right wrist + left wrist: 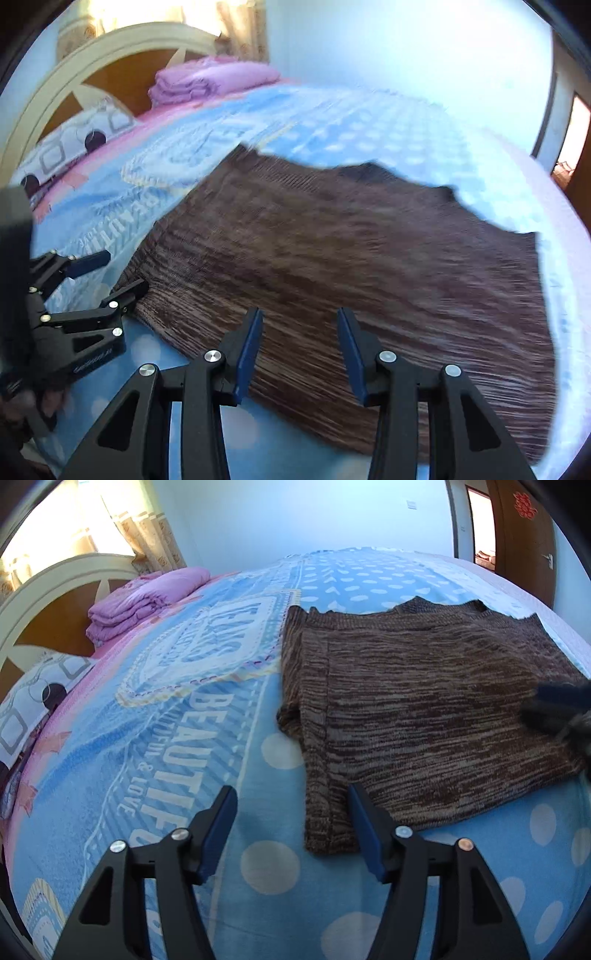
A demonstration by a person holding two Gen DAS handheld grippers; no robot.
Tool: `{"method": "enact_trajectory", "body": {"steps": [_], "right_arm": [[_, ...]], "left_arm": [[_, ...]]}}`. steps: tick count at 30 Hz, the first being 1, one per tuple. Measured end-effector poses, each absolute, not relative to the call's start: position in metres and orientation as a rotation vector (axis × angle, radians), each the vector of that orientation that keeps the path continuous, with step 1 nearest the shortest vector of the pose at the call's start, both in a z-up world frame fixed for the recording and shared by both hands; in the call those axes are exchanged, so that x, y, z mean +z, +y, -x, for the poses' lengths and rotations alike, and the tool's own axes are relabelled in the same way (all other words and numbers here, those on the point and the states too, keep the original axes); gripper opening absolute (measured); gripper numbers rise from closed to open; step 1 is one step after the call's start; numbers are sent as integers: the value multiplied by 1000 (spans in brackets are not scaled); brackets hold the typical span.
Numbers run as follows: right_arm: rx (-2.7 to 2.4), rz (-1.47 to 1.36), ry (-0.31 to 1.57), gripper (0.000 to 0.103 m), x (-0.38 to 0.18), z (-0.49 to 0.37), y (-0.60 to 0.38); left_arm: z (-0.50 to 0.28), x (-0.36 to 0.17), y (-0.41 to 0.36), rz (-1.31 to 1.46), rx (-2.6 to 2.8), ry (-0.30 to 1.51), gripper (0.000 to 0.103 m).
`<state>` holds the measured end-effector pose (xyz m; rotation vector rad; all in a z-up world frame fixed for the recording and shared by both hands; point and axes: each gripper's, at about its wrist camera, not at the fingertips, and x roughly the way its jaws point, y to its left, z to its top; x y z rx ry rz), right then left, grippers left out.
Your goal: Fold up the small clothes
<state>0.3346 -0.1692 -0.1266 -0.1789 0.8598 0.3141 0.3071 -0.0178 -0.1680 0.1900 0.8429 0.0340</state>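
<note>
A brown knitted sweater (424, 709) lies flat on the blue patterned bedspread (177, 738), its left side folded inward. My left gripper (291, 801) is open and empty, hovering above the sweater's near left corner. The right wrist view is blurred by motion; there the sweater (351, 258) fills the middle. My right gripper (299, 325) is open and empty over the sweater's near hem. The left gripper (122, 271) shows at that view's left, open beside the sweater's corner. The right gripper's blurred tip (561, 701) shows at the left wrist view's right edge.
A folded purple quilt (147, 598) and a patterned pillow (33, 709) lie by the cream headboard (48, 590). A wooden door (524, 535) stands open at the far right. The bed's edge curves along the right.
</note>
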Motion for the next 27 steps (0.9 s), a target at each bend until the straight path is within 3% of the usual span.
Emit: {"method": "enact_trajectory", "body": {"steps": [19,25,27], "right_arm": [[367,243,881,45,-143,-296,-155],[393,255,783,46,-126,-285,-147],[426,273,755,53,-122,-282,-134]], "left_arm": [[-286,-161,-4,-144,-23,830,67],[-284,-139,24,-170,-30,759,81],[-293,-132,36,-159,-17,742,83]]}}
